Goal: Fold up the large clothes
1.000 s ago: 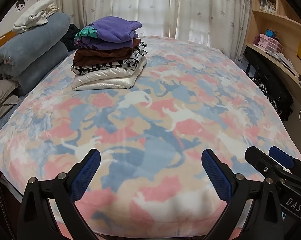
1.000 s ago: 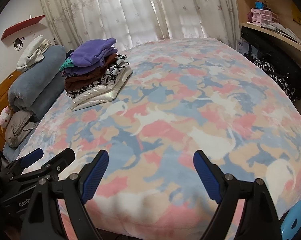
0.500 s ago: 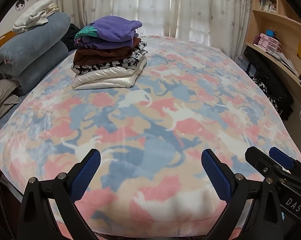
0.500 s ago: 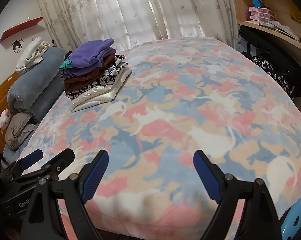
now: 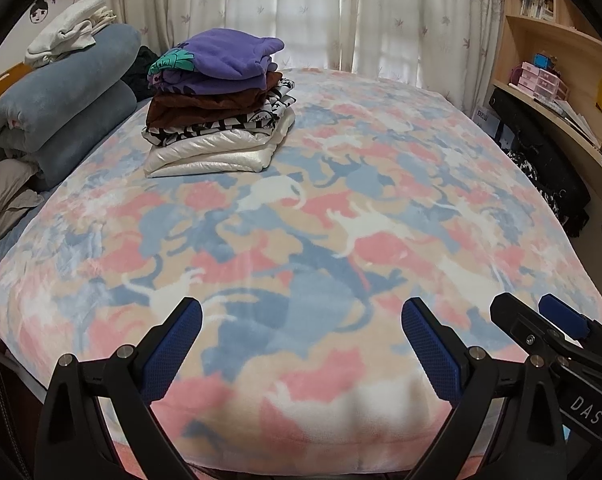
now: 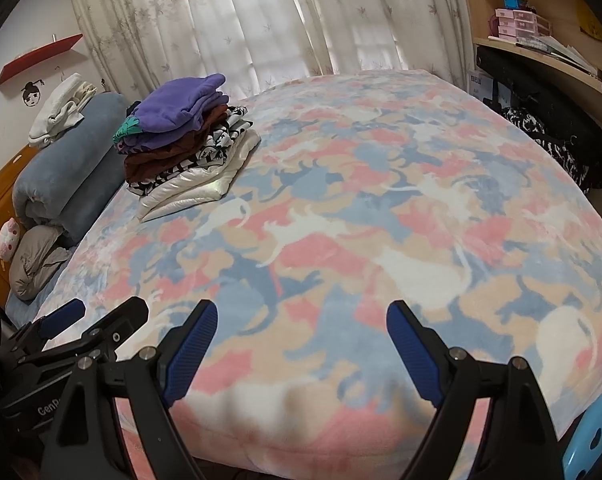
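Note:
A stack of folded clothes (image 5: 217,104), purple on top, then brown, black-and-white and shiny white, sits at the far left of the bed (image 5: 341,240); it also shows in the right wrist view (image 6: 185,144). My left gripper (image 5: 301,344) is open and empty at the bed's near edge. My right gripper (image 6: 301,348) is open and empty beside it, also at the near edge. The right gripper shows in the left wrist view (image 5: 541,328), and the left gripper in the right wrist view (image 6: 89,320). No unfolded garment lies on the pink, blue and white blanket.
A rolled grey-blue duvet (image 5: 61,116) with white cloth on top and a grey pillow (image 5: 5,196) lie at the bed's left. Curtains (image 5: 301,8) hang behind. Wooden shelves (image 5: 557,64) and dark bags (image 5: 541,160) stand at the right. A blue stool (image 6: 597,432) is near the right.
The right wrist view has shifted slightly, tilting a little. The left gripper and the clothes stack have not moved. Both grippers stay open.

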`<state>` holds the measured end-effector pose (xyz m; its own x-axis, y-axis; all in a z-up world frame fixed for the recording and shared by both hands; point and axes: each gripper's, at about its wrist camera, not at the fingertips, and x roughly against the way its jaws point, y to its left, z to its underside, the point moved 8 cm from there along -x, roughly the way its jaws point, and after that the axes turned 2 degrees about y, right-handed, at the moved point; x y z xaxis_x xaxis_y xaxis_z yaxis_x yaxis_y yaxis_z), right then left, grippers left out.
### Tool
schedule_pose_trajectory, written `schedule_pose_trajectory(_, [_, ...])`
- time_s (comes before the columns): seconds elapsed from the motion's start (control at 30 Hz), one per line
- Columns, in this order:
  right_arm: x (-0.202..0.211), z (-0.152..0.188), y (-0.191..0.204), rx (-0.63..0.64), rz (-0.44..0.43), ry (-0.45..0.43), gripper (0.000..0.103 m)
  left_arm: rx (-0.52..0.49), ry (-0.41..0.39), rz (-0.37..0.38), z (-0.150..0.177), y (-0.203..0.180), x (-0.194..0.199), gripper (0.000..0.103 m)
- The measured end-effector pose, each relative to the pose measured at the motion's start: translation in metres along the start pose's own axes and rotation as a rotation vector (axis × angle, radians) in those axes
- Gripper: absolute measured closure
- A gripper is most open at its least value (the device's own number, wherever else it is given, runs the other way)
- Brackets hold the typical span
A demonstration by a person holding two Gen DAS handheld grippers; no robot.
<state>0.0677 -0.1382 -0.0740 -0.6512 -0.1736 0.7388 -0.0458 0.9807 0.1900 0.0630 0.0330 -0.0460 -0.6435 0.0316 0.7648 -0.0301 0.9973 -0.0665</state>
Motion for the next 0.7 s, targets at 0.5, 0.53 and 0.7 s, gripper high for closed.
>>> schedule_pose_trajectory(0.5, [-0.011, 0.005, 0.000, -0.001, 0.008, 0.021, 0.016, -0.005, 0.017, -0.011, 0.005, 0.005, -0.010, 0.005])
schedule_pose_trajectory(0.53, [-0.011, 0.005, 0.001, -0.001, 0.008, 0.021, 0.016, -0.005, 0.017, -0.012, 0.006, 0.004, -0.010, 0.005])
schedule_pose_trajectory(0.7, [-0.010, 0.005, 0.001, -0.001, 0.010, 0.020, 0.016, -0.004, 0.019, -0.012, 0.008, 0.004, -0.011, 0.005])
